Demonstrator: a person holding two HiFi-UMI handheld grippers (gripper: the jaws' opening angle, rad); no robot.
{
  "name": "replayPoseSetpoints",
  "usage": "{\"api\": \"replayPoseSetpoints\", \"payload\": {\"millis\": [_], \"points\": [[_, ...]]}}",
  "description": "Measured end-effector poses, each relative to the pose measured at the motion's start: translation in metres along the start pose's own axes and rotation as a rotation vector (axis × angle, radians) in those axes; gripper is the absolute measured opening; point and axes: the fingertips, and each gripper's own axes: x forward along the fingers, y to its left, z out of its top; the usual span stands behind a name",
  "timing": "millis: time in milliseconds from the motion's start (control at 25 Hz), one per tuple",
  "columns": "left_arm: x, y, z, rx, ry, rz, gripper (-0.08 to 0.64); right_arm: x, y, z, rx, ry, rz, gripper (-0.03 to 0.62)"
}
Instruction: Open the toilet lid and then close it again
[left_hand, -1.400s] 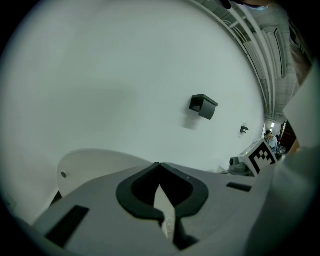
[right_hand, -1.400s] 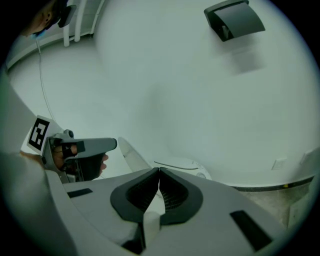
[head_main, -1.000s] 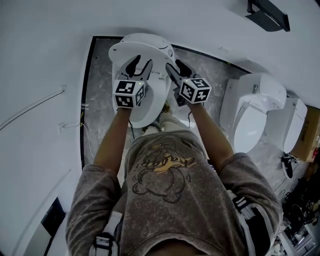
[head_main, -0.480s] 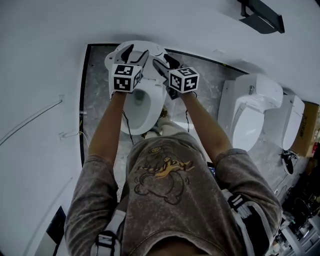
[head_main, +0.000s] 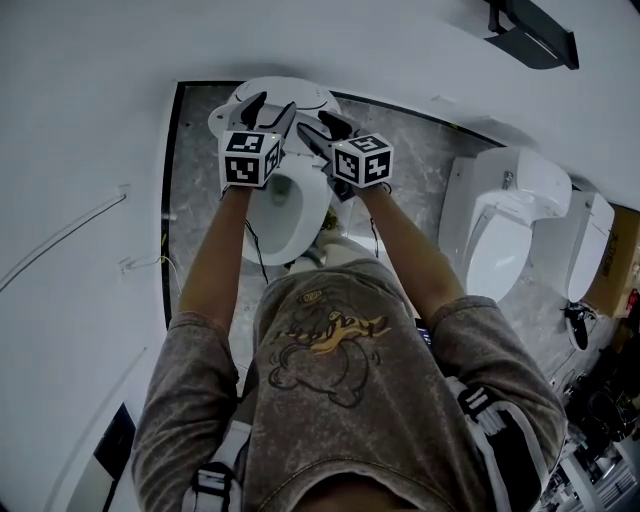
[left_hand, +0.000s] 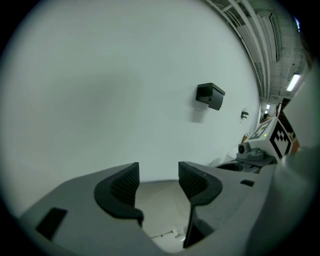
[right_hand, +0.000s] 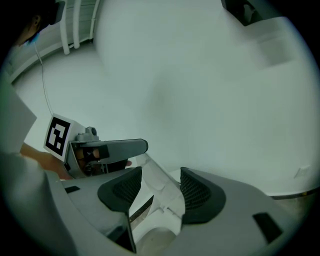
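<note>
Toilet lid raised, upright at the back of its toilet, upper left of centre in the head view, close to the white wall; contact with that wall not readable.

Far left: thin cable trailing along the wall. Next, a strip of grey marbled floor with a black border.

Then left gripper, up at the lid's top edge, marker cube facing the camera. Jaws spread wide, having just been opening. In the left gripper view, only a pale surface low in the gap, pads pressing on nothing.

Below and between the two forearms: open bowl, uncovered, white rim around it.

Next, right gripper, just beside the left one, also at the top of the lid and aimed toward the wall. Jaws likewise spread wide after just opening. In the right gripper view, a white moulded edge of the toilet rising through the gap, pads not closed on it.

Lower centre: person's grey printed shirt, filling the bottom of the head view.

Further right: second white toilet on the same floor, well apart from the first, and a third toilet just beside it. Upper right corner: black fixture on the wall. Right edge: cardboard box, partly cut off.
</note>
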Motion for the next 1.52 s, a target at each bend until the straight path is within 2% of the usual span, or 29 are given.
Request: {"api": "replayPoseSetpoints", "payload": {"millis": [200,520,840,1040,1280,1520], "points": [[-0.021,-0.006,-0.008,-0.011,-0.015,0.005,0.247,-0.009,0.015,-0.011,-0.007,0.011,0.014,0.242],[-0.072,-0.022,-0.030,-0.022,-0.042,0.011,0.242,-0.028,0.053,-0.043,-0.082,0.056,0.033,0.241],[-0.131,-0.042,-0.072,-0.056,-0.071,0.031,0.242,-0.050,0.098,-0.094,-0.125,0.103,0.038,0.241],[-0.164,-0.054,-0.108,-0.084,-0.058,0.018,0.242,-0.061,0.123,-0.134,-0.137,0.141,0.035,0.242],[-0.194,-0.064,-0.160,-0.172,-0.017,0.041,0.242,-0.069,0.144,-0.185,-0.119,0.200,0.034,0.242],[-0.208,-0.067,-0.195,-0.244,0.012,0.083,0.242,-0.071,0.153,-0.219,-0.136,0.279,0.088,0.242]]}}
